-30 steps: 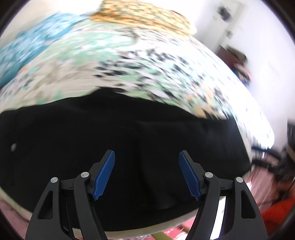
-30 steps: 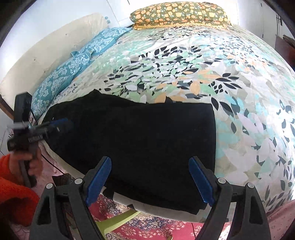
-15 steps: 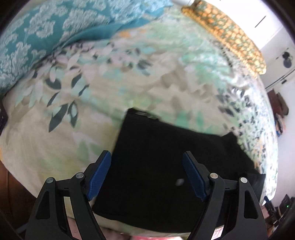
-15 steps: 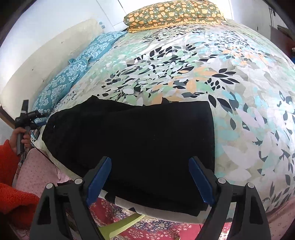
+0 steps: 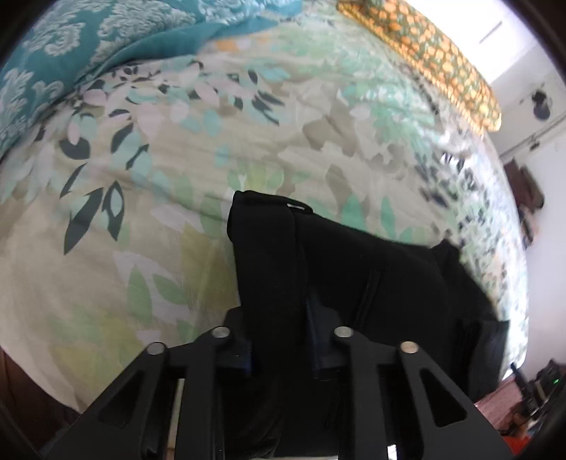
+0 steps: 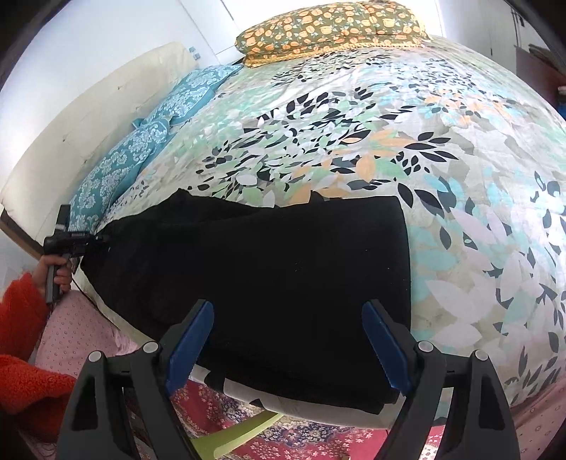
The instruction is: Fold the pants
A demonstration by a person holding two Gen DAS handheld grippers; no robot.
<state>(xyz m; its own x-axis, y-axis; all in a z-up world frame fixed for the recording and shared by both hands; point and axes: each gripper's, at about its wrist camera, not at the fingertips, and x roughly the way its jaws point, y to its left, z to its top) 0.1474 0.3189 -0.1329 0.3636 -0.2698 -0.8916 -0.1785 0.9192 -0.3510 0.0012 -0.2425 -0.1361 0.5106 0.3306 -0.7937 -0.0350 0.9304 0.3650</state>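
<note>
Black pants (image 6: pixel 283 269) lie folded lengthwise across the near edge of a bed with a floral cover (image 6: pixel 389 124). My left gripper (image 5: pixel 279 339) is shut on the left end of the pants (image 5: pixel 269 269), and the cloth rises in a ridge between its fingers. In the right wrist view the left gripper (image 6: pixel 95 240) shows at the pants' far left end, held by a hand in an orange sleeve. My right gripper (image 6: pixel 288 343) is open and empty, just above the pants' near edge at their right half.
Teal patterned pillows (image 6: pixel 141 155) lie along the left side by a cream headboard (image 6: pixel 88 116). An orange-flowered pillow (image 6: pixel 329 28) lies at the far end. A red patterned rug (image 6: pixel 283 435) and a green chair part (image 6: pixel 240 431) are below the bed edge.
My left gripper has swung to the pants' left end and closed on the cloth. My right gripper has stayed open over the right half.
</note>
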